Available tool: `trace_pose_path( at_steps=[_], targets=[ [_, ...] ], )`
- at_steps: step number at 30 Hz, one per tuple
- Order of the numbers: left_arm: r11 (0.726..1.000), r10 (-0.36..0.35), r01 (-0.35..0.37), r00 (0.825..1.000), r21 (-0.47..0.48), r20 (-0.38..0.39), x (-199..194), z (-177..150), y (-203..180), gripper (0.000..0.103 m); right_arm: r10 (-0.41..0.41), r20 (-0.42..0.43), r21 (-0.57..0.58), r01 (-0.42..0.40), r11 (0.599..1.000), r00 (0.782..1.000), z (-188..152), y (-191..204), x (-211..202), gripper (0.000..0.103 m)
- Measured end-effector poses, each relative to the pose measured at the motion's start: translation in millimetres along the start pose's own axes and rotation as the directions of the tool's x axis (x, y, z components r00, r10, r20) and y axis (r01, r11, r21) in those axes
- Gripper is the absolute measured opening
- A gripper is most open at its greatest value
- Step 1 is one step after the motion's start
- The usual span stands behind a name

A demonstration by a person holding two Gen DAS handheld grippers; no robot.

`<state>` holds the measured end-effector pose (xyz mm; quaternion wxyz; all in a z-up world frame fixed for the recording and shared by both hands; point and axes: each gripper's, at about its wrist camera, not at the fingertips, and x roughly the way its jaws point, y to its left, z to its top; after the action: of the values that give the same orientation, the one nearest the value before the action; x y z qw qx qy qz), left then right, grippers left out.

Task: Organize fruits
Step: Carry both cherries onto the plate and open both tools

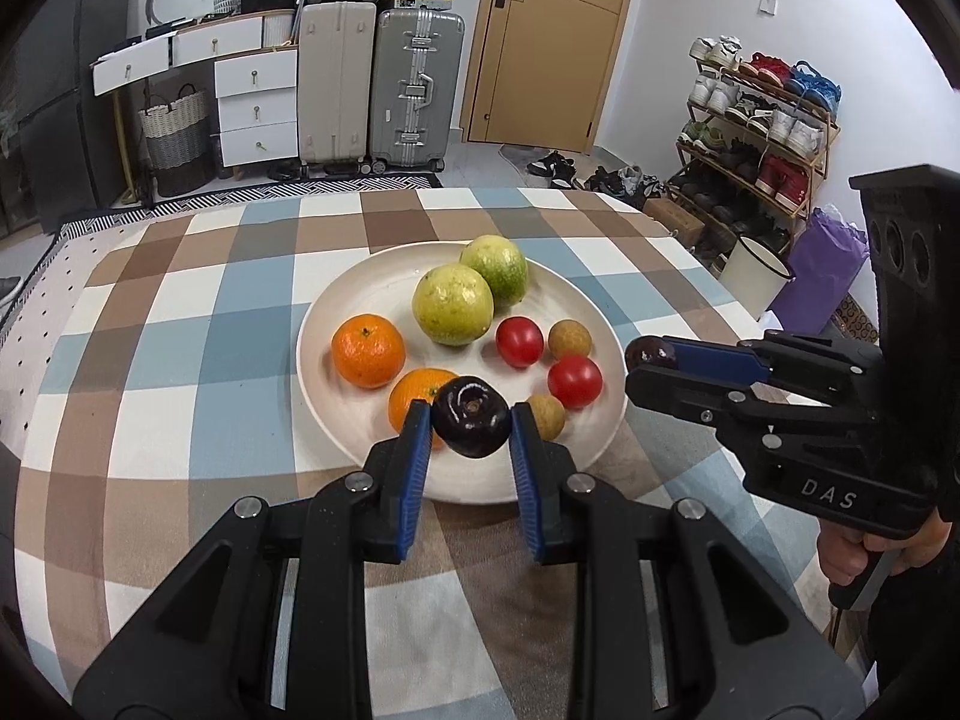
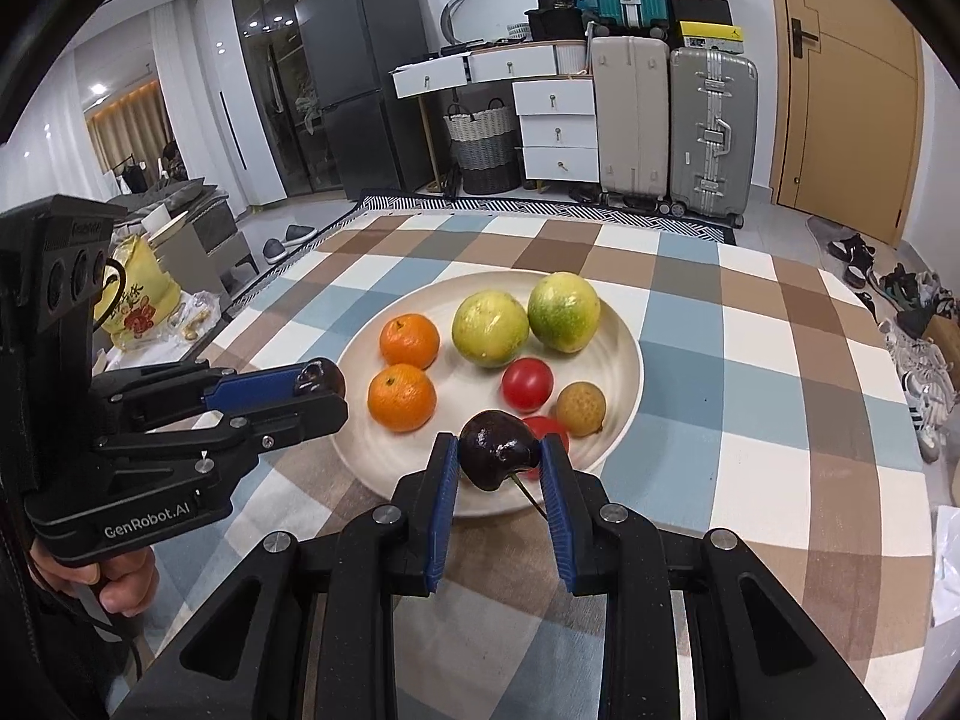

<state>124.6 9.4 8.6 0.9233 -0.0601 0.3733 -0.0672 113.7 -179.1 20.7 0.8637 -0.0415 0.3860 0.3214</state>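
Note:
A white plate point(image 1: 360, 294) point(image 2: 624, 354) on the checked tablecloth holds two green-yellow citrus fruits point(image 1: 453, 303), two oranges point(image 1: 368, 350), two red tomatoes point(image 1: 519, 341) and two small tan fruits point(image 1: 569, 338). My left gripper point(image 1: 471, 426) is shut on a dark cherry point(image 1: 471, 423) above the plate's near edge; it also shows in the right wrist view point(image 2: 321, 381). My right gripper point(image 2: 501, 450) is shut on another dark cherry point(image 2: 498, 449) with a stem, above the plate's near right edge; it shows in the left wrist view point(image 1: 651, 363).
The table point(image 1: 180, 360) is covered by a blue, brown and white checked cloth. Beyond it stand suitcases point(image 1: 414, 90), white drawers point(image 1: 258, 108), a basket point(image 1: 174, 132), a shoe rack point(image 1: 762, 120) and a white bin point(image 1: 753, 273).

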Motion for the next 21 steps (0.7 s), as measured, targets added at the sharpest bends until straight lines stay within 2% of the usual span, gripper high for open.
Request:
trace_pose_path(
  at_steps=[21],
  targets=[
    [0.999,-0.029,0.029,0.999,0.012,-0.019,50.0,28.9,-3.1,0.023,-0.03,-0.003,0.079,0.03,0.996,1.0,31.3,-33.3,48.0,0.028]
  ],
)
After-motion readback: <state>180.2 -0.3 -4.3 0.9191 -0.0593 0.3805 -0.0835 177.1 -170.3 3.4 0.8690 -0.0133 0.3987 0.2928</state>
